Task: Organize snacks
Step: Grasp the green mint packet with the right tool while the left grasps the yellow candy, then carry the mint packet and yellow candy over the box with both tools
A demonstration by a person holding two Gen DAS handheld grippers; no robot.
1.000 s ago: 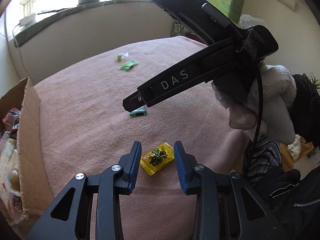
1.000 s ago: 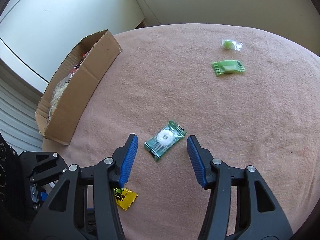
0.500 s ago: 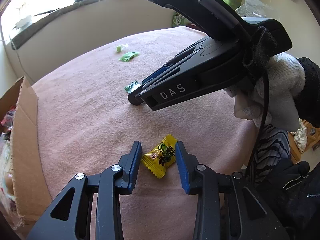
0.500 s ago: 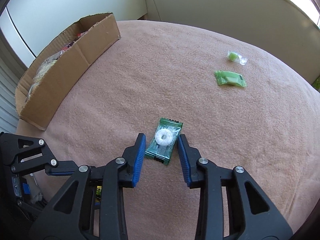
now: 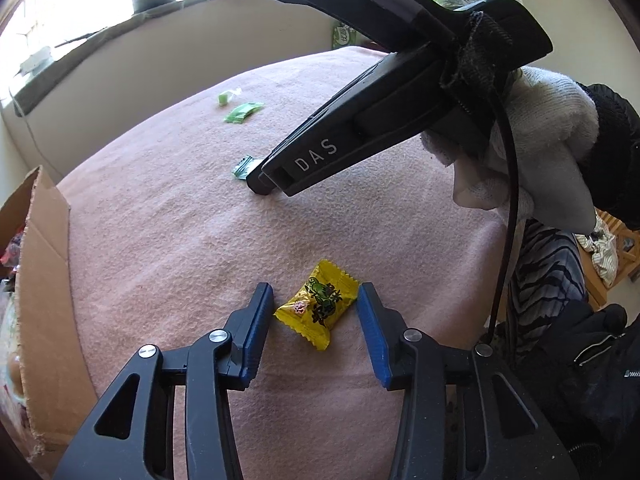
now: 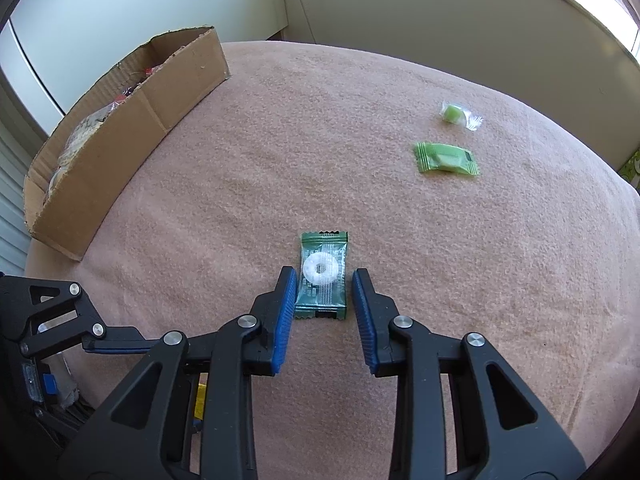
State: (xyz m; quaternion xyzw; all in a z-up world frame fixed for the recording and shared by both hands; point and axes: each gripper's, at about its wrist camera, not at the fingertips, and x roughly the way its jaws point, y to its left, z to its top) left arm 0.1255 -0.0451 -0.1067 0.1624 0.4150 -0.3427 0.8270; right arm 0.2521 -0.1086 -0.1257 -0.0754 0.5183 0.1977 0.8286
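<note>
The left gripper (image 5: 316, 316) was held low over the pink blanket (image 5: 168, 240), its jaws apart on either side of a yellow candy (image 5: 318, 308), which lay between the blue pads without being visibly pinched. The right gripper (image 6: 324, 300) was likewise set down at the blanket, its jaws narrowed around a dark green mint packet (image 6: 322, 276) with a white ring showing through the wrapper; the pads stood just beside the packet's long edges, and a firm clamp could not be confirmed. Farther out, two more sweets were left untouched on the blanket: a light green wrapped candy (image 6: 446, 159) and, just beyond it, a small green sweet in clear wrap (image 6: 458, 114). At the blanket's edge a cardboard box (image 6: 132, 120) was seen, already holding assorted packets, though its contents were too small to be told apart. The task was judged to be well under way but unfinished: some snacks appeared to be stowed in the box, two were about to be picked up, and two more remained to be collected afterwards, so four pieces in all were still outside the box.
</note>
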